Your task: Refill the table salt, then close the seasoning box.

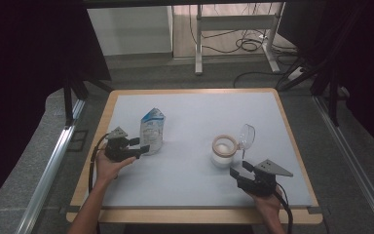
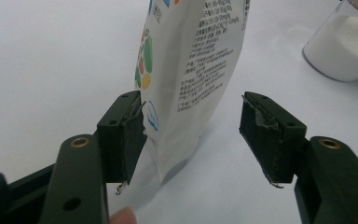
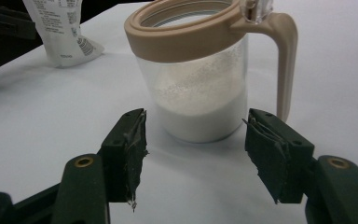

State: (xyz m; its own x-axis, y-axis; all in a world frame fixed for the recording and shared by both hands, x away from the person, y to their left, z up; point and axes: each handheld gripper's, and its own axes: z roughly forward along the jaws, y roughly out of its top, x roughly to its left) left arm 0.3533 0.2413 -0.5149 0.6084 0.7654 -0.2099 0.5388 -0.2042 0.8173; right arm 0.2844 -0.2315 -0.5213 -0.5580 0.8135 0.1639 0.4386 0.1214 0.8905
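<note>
A white printed pouch (image 1: 152, 130) stands upright at the mat's left. My left gripper (image 1: 139, 145) is beside it with its jaws on either side of the pouch's lower edge. In the left gripper view the pouch (image 2: 200, 60) sits between the open jaws of that gripper (image 2: 191, 121); the left pad (image 2: 133, 140) is at its edge and the right pad stands apart. A clear jar (image 1: 223, 150) with a beige rim, a handle and white powder stands right of centre, its clear lid (image 1: 247, 135) flipped up. My right gripper (image 1: 238, 168) is just in front of it, open (image 3: 193, 140), facing the jar (image 3: 198, 93).
The white mat (image 1: 195, 185) covers a wooden table (image 1: 195, 215). A desk frame (image 1: 233, 29) and cables (image 1: 248, 44) lie on the floor beyond the far edge. Metal rails (image 1: 53, 161) run along both sides. The jar (image 2: 340, 46) shows at the left gripper view's upper right.
</note>
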